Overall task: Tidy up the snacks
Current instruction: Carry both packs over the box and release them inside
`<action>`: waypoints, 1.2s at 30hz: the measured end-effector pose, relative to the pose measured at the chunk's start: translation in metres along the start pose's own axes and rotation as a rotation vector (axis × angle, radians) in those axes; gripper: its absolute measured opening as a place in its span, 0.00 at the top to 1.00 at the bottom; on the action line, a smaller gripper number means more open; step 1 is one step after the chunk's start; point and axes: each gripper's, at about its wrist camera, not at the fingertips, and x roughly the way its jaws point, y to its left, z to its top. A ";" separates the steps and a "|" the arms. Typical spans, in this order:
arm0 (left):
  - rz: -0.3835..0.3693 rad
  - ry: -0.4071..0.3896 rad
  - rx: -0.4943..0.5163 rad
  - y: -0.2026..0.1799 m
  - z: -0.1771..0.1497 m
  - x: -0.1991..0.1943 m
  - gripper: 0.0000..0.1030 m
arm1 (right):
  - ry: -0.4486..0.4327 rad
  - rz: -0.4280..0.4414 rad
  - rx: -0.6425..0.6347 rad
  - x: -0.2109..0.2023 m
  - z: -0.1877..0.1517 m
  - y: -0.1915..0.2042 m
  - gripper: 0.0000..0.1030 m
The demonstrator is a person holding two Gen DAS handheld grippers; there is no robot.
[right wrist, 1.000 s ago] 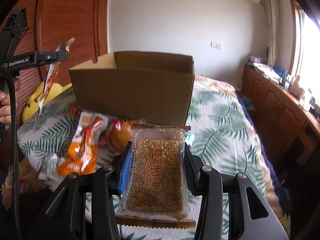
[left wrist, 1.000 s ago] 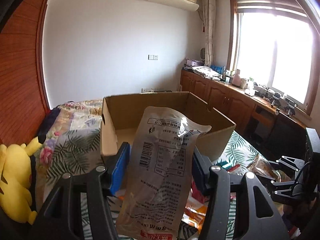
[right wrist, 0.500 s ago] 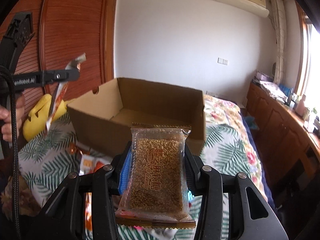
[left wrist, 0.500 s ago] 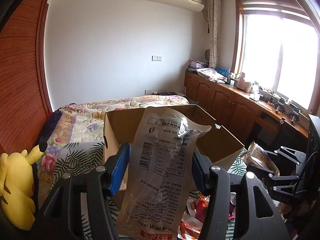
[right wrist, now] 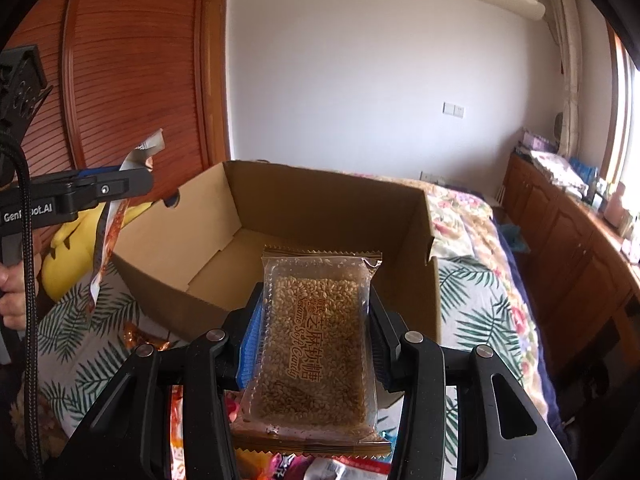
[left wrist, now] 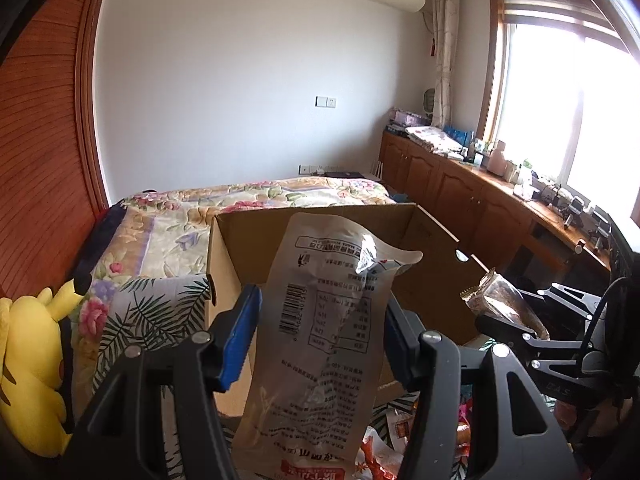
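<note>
You're holding a crinkly silver pouch in your left gripper and a clear sesame candy pack in your right gripper, over the open cardboard box on the leafy-print bed.

The cardboard box stands open-topped on the bed, its floor bare, so the way in from above is clear. Its near wall rises just ahead of the right claw, which grips a sesame candy pack — that rim blocks a level approach. At nine o'clock the left claw hangs by the box's left wall with a dangling snack pouch. Loose snack packets crowd the bedspread at six o'clock. A yellow plush toy sits at nine o'clock in the left view; wooden cabinets line three o'clock.
</note>
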 end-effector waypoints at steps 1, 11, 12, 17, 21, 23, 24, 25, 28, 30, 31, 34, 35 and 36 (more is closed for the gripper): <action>0.002 0.007 0.000 0.000 0.001 0.003 0.45 | 0.004 0.000 0.005 0.002 0.001 -0.001 0.56; 0.030 0.060 0.008 -0.018 0.015 0.023 0.44 | 0.027 -0.016 0.030 0.021 0.003 -0.002 0.55; 0.035 0.062 0.013 -0.020 0.015 0.025 0.44 | 0.026 -0.014 0.028 0.021 0.002 -0.001 0.55; 0.052 0.094 0.006 -0.023 0.019 0.043 0.44 | 0.031 -0.020 0.021 0.023 0.005 -0.002 0.55; 0.061 0.120 0.003 -0.026 0.020 0.054 0.43 | 0.039 -0.016 0.044 0.028 0.005 -0.004 0.52; 0.064 0.122 0.010 -0.027 0.019 0.055 0.43 | 0.041 -0.014 0.050 0.031 0.001 -0.002 0.51; 0.056 0.118 0.004 -0.028 0.019 0.056 0.42 | 0.041 -0.015 0.051 0.031 0.000 -0.002 0.51; 0.049 0.115 0.001 -0.027 0.019 0.056 0.41 | 0.039 -0.018 0.054 0.032 -0.001 -0.002 0.50; 0.038 0.113 -0.001 -0.026 0.018 0.059 0.36 | 0.032 -0.006 0.068 0.031 -0.004 -0.002 0.45; 0.048 0.101 0.007 -0.026 0.017 0.058 0.36 | 0.027 -0.006 0.062 0.031 -0.005 -0.001 0.41; 0.050 0.100 0.007 -0.025 0.017 0.058 0.36 | 0.025 -0.010 0.058 0.030 -0.004 -0.001 0.38; 0.058 0.103 0.011 -0.022 0.017 0.059 0.36 | 0.021 -0.013 0.053 0.031 -0.001 0.000 0.34; 0.059 0.101 0.011 -0.021 0.016 0.057 0.36 | 0.022 -0.012 0.051 0.031 0.000 0.001 0.34; 0.055 0.098 0.009 -0.020 0.016 0.056 0.36 | 0.022 -0.013 0.051 0.031 0.000 0.002 0.34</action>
